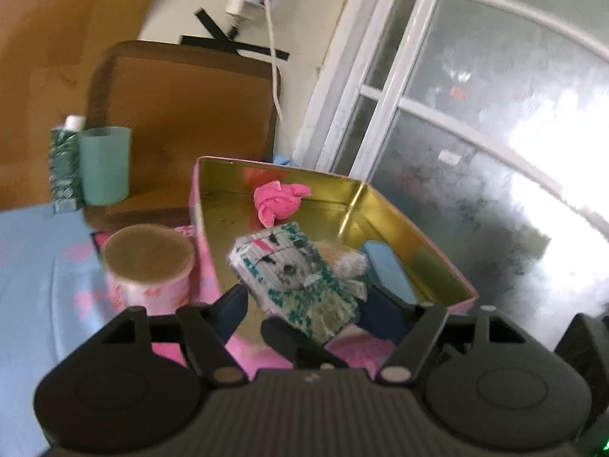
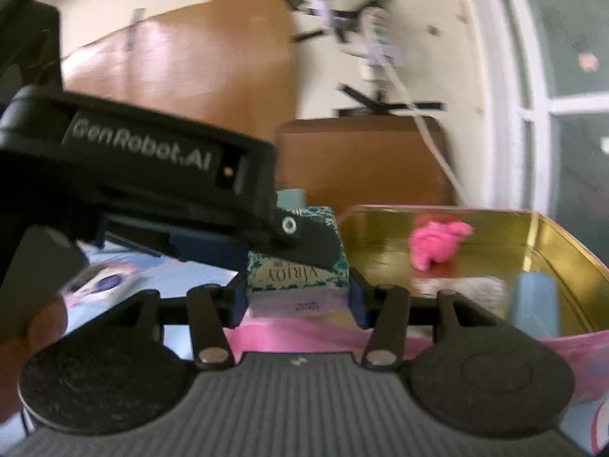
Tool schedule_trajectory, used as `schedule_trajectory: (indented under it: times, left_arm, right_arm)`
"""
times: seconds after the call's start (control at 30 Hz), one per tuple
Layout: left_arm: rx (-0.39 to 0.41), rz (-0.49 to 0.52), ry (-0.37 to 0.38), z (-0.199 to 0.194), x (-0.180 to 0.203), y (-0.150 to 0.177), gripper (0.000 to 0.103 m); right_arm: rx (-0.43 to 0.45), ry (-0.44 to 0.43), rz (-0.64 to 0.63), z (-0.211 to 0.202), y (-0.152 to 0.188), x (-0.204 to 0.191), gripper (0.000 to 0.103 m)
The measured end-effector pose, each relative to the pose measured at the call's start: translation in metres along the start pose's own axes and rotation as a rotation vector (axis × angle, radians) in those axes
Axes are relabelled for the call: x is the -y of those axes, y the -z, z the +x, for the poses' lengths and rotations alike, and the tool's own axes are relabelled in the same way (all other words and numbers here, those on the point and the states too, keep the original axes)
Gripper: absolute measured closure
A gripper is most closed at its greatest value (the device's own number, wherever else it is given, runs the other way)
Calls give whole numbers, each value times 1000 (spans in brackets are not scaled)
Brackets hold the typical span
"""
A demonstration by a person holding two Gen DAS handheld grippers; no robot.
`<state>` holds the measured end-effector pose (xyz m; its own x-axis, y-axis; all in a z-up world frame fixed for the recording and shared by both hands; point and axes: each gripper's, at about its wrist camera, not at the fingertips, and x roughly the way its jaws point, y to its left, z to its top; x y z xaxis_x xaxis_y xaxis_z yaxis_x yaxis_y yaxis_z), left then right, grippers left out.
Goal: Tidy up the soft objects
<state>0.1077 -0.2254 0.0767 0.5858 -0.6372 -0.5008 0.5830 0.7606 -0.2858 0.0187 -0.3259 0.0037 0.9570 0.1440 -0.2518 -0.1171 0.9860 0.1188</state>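
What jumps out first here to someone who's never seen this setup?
The gold-lined tin box with pink outer walls, a bright pink cloth crumpled at its far end. Over its near end, the left claw holds a teal-patterned tissue pack; the right claw grips that pack too.

We see a bed covered in a light-blue sheet (image 1: 34,251) with pink prints. On it stand a pink tin box (image 1: 205,262), a pink-patterned roll (image 1: 148,266) just beside its left wall, and a brown tray (image 1: 182,122) behind.
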Motion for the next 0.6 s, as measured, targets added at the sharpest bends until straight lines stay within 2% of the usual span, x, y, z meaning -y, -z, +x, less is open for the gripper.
schedule_trajectory:
  times: [0.07, 0.13, 0.17, 0.23, 0.37, 0.5, 0.6]
  left_arm:
    - [2, 36, -50, 18, 6, -3, 17]
    - [4, 48, -94, 27, 7, -4, 16]
    - [3, 37, -100, 26, 4, -3, 16]
    - [20, 10, -82, 15, -2, -1, 16]
    - [87, -31, -94, -25, -23, 5, 12]
    - [150, -137, -146, -80, -69, 30, 12]
    - [195, -184, -299, -127, -110, 63, 11]
  right_arm:
    - [-10, 42, 26, 15, 0, 9, 45]
    - [-40, 80, 43, 34, 2, 16, 39]
    - [-54, 93, 43, 40, 4, 17, 33]
    - [-46, 126, 56, 43, 7, 18, 30]
    - [16, 130, 56, 28, 8, 11, 30]
    - [108, 99, 33, 2, 5, -7, 30]
    - [123, 16, -20, -1, -2, -27, 31]
